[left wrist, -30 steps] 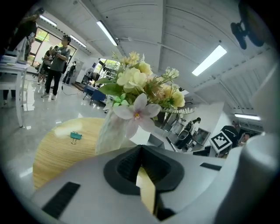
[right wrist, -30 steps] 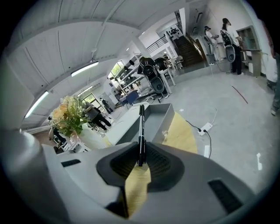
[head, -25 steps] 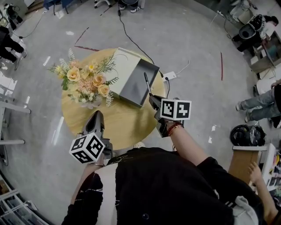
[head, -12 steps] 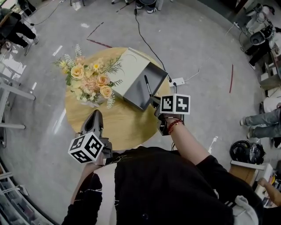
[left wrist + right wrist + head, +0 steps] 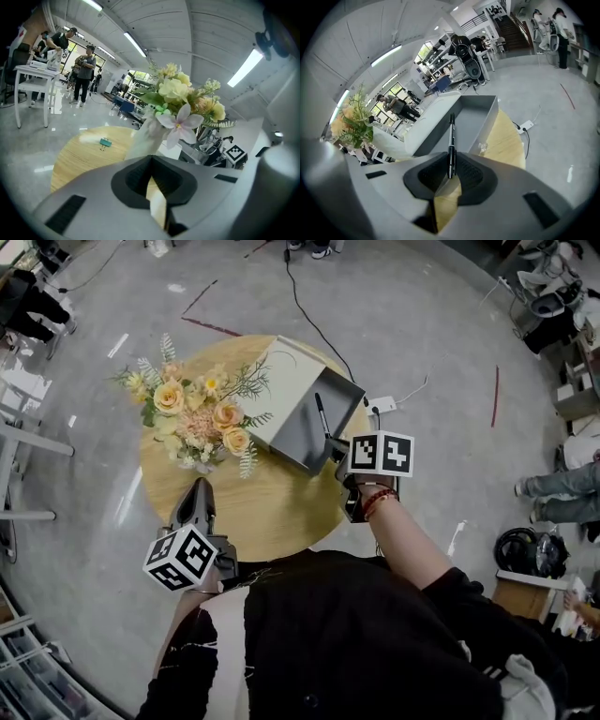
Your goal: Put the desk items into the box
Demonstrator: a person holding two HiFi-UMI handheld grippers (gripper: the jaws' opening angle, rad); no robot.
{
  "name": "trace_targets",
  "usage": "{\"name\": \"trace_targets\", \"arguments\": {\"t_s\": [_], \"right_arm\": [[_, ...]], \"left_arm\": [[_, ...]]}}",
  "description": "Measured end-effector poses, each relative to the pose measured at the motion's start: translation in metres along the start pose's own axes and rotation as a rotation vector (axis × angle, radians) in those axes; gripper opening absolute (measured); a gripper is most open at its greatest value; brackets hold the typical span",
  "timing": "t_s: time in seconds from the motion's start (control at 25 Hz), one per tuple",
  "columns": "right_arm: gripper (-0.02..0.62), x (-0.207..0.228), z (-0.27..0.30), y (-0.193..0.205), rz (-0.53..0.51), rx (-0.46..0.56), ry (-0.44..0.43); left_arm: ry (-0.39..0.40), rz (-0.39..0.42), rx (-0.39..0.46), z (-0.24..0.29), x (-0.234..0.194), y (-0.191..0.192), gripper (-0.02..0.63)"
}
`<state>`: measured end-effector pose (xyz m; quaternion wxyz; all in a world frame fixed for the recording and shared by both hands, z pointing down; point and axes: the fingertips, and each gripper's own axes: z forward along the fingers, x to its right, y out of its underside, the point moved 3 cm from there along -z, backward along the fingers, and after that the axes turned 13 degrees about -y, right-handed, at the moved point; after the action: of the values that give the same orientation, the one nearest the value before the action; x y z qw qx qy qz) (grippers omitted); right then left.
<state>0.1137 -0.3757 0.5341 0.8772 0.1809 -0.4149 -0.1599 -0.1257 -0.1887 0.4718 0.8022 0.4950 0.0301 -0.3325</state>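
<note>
The round counter (image 5: 253, 512) shows pale wood grain with a matt finish. The box (image 5: 302, 432) looks like smooth, matt grey card, its lid (image 5: 277, 381) cream. The pen (image 5: 321, 412) is glossy black plastic. The grey floor (image 5: 422, 334) is polished and shiny.

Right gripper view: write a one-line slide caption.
Right gripper holds a black pen above the grey box on a table.

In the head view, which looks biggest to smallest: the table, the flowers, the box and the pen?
1. table
2. flowers and box: they look about alike, so I won't rank them
3. pen, by far the smallest
</note>
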Motion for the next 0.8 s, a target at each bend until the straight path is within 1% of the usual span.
{"name": "trace_targets", "arguments": {"t_s": [0.12,0.2,0.44,0.6,0.8], "right_arm": [[0.066,-0.004,0.001,-0.004,0.028,0.033,0.026],[0.066,-0.009,0.002,-0.006,0.058,0.061,0.043],[0.066,-0.023,0.009,-0.005,0.169,0.154,0.093],[0.066,-0.022,0.015,-0.004,0.286,0.198,0.113],[0.066,-0.012,0.019,-0.003,0.423,0.228,0.172]], "left_arm": [[-0.014,0.059,-0.02,0.007,-0.018,-0.008,0.009],[-0.009,0.087,-0.033,0.014,-0.03,-0.018,0.009],[0.061,0.101,-0.064,0.035,-0.06,-0.045,0.009],[0.077,0.086,-0.069,0.043,-0.081,-0.06,0.009],[0.104,0.089,-0.086,0.055,-0.1,-0.075,0.009]]}}
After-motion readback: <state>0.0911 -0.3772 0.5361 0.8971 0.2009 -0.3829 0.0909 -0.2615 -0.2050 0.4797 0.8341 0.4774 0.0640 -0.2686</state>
